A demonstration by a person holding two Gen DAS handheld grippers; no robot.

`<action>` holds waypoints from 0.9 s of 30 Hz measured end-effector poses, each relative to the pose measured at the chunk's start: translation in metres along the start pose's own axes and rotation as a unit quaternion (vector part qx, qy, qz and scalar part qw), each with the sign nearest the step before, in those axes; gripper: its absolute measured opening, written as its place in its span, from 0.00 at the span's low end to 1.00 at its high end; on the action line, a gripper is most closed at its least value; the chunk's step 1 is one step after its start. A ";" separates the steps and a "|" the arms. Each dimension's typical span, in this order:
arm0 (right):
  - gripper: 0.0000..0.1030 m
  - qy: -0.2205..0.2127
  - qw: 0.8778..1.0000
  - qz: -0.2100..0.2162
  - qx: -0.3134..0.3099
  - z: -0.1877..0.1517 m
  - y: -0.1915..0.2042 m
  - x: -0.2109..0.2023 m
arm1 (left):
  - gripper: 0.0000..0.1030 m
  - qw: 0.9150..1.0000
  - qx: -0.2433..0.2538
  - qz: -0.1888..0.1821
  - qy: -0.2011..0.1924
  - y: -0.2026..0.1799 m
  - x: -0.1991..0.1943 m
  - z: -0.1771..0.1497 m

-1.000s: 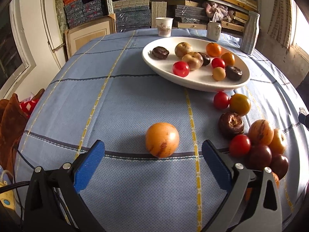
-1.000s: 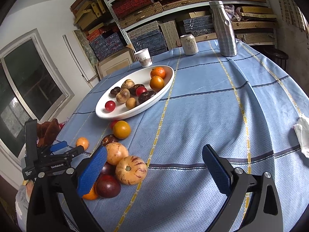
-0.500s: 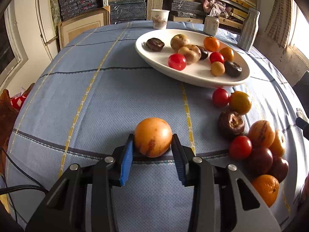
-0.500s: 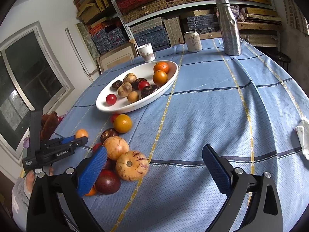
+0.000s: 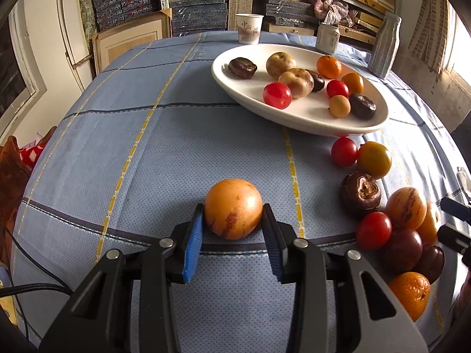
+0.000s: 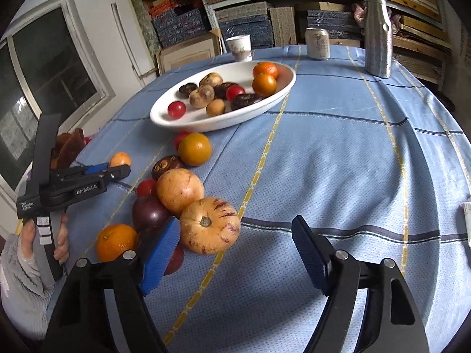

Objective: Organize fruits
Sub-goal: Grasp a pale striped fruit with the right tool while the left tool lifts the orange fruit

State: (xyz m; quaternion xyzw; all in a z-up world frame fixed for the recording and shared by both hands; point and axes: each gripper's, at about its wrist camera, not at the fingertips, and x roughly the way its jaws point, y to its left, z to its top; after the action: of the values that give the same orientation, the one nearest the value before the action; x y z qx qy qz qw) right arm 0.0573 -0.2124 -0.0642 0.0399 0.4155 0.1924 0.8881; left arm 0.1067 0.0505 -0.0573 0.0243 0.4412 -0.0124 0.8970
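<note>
My left gripper (image 5: pixel 233 220) is shut on a round orange-yellow fruit (image 5: pixel 232 203) that rests on the blue checked tablecloth; both blue pads press its sides. The right wrist view shows that gripper (image 6: pixel 117 170) at the left, held by a hand. My right gripper (image 6: pixel 235 220) is closing around a pale striped fruit (image 6: pixel 209 225). That fruit lies against the left pad, and the right pad stands clear of it. The striped fruit belongs to a heap of loose fruits (image 6: pixel 164 203). Farther back, a white oval plate (image 6: pixel 223 123) holds several fruits.
A paper cup (image 6: pixel 240 47), a can (image 6: pixel 317 43) and a metal bottle (image 6: pixel 376 33) stand behind the plate. A white cloth (image 6: pixel 466 220) lies at the right table edge. Shelves of boxes fill the back wall. Bare tablecloth (image 6: pixel 338 161) stretches to the right of the heap.
The left jaws went from wide open to shut on the orange-yellow fruit. The right gripper moved in on the heap and its jaws have narrowed around the striped fruit.
</note>
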 end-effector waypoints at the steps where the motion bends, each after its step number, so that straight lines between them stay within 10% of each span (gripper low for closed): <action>1: 0.71 0.006 1.000 0.003 -0.004 0.000 0.003 0.003 | 0.37 1.000 0.001 0.001 0.000 0.000 0.000 0.000; 10: 0.42 0.036 0.993 0.103 0.046 0.005 -0.005 0.018 | 0.37 1.000 -0.001 -0.002 0.004 0.000 0.003 0.001; 27: 0.41 -0.033 0.992 0.095 0.081 0.024 -0.025 -0.026 | 0.37 0.998 -0.014 -0.026 -0.049 0.005 -0.032 0.027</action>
State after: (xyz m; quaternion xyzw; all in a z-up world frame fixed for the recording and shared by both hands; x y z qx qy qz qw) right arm 0.0680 -0.2427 -0.0350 0.1575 0.3949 0.2400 0.8727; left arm 0.1088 0.0541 -0.0151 -0.0002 0.3976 -0.0305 0.9170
